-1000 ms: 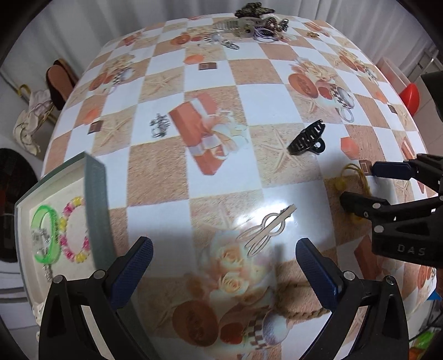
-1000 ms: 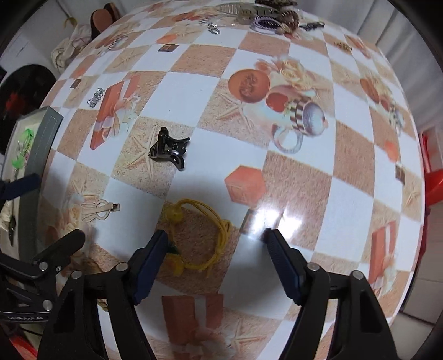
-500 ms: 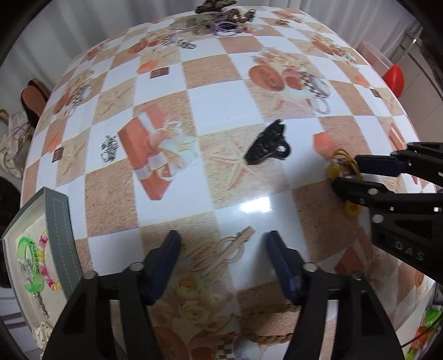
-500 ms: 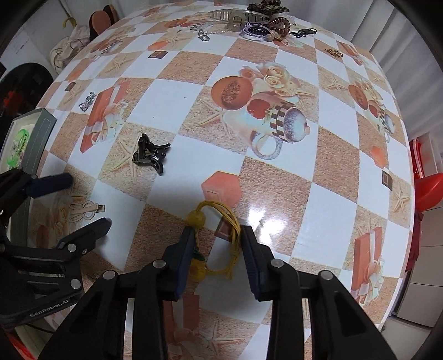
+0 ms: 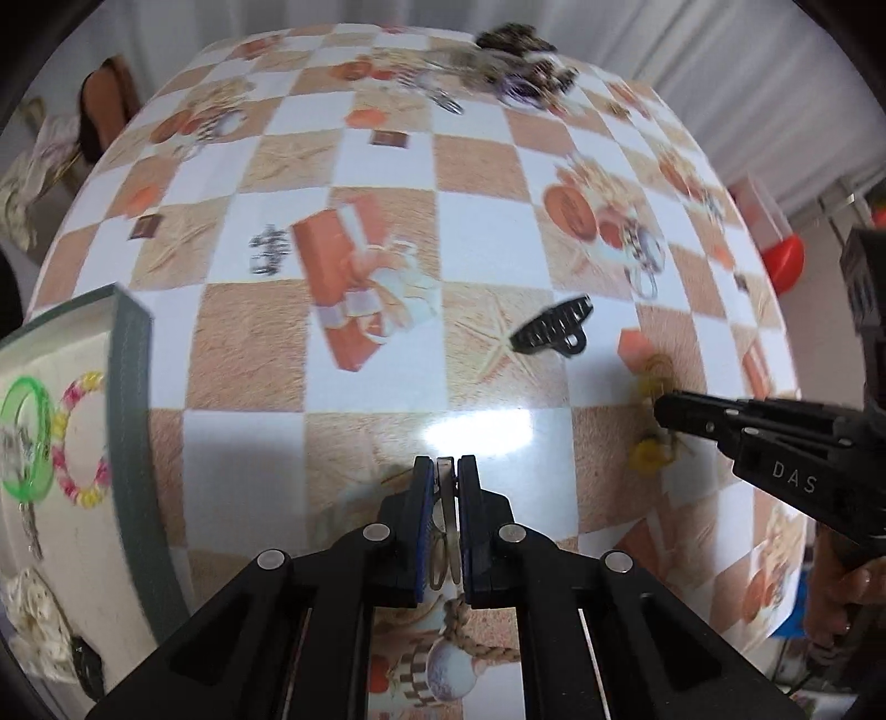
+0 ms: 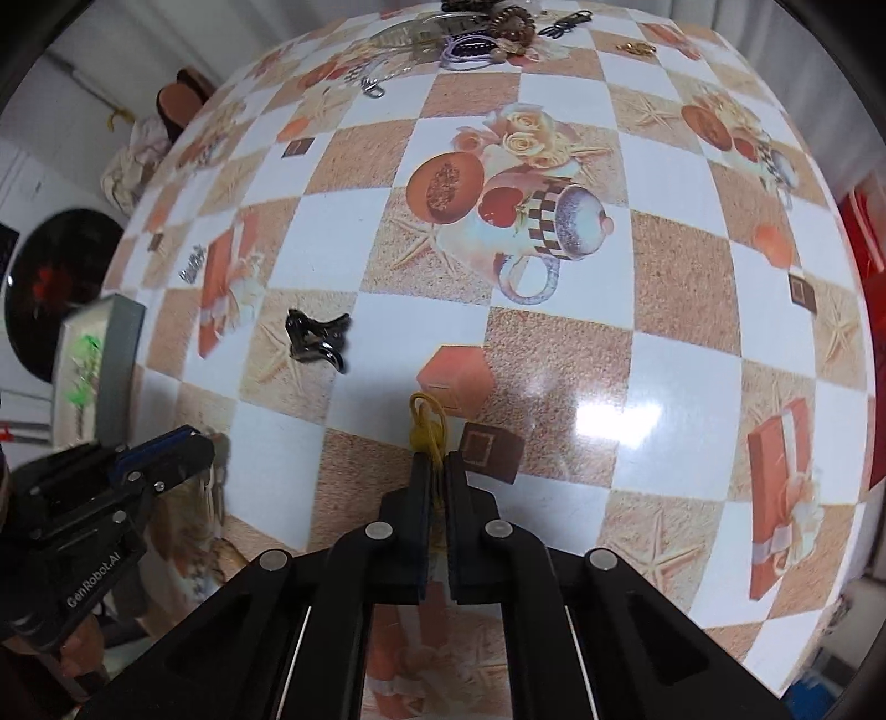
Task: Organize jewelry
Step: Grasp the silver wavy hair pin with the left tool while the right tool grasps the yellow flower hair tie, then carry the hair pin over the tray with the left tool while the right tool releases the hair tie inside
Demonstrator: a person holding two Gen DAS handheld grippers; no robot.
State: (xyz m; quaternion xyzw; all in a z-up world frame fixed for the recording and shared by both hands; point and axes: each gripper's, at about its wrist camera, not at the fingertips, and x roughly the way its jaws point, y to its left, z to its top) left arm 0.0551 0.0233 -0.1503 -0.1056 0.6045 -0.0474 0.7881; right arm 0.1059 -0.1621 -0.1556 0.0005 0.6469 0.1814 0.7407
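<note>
My left gripper [image 5: 444,471] is shut on a flat silver hair clip [image 5: 444,498], which stands on edge between the blue pads above the checked tablecloth. My right gripper [image 6: 436,465] is shut on a yellow cord bracelet [image 6: 426,426]; its knotted loop sticks out past the fingertips. In the left wrist view the right gripper [image 5: 662,412] shows at the right with the yellow cord bracelet [image 5: 648,451] pinched in it. A grey-rimmed jewelry tray [image 5: 130,387] at the left holds a green bangle [image 5: 25,437] and a pink-yellow bead bracelet [image 5: 83,443]. A black claw clip [image 5: 554,329] lies between the grippers.
A small silver brooch [image 5: 268,249] lies left of the printed gift box. Several loose pieces of jewelry [image 6: 476,33] are heaped at the table's far edge. A white fabric scrunchie [image 5: 39,626] lies in the tray's near corner. A red object [image 5: 783,260] is beyond the right edge.
Both grippers went from open to shut: the left closed on the silver hair clip, the right on the yellow cord bracelet. Both views shifted slightly over the table.
</note>
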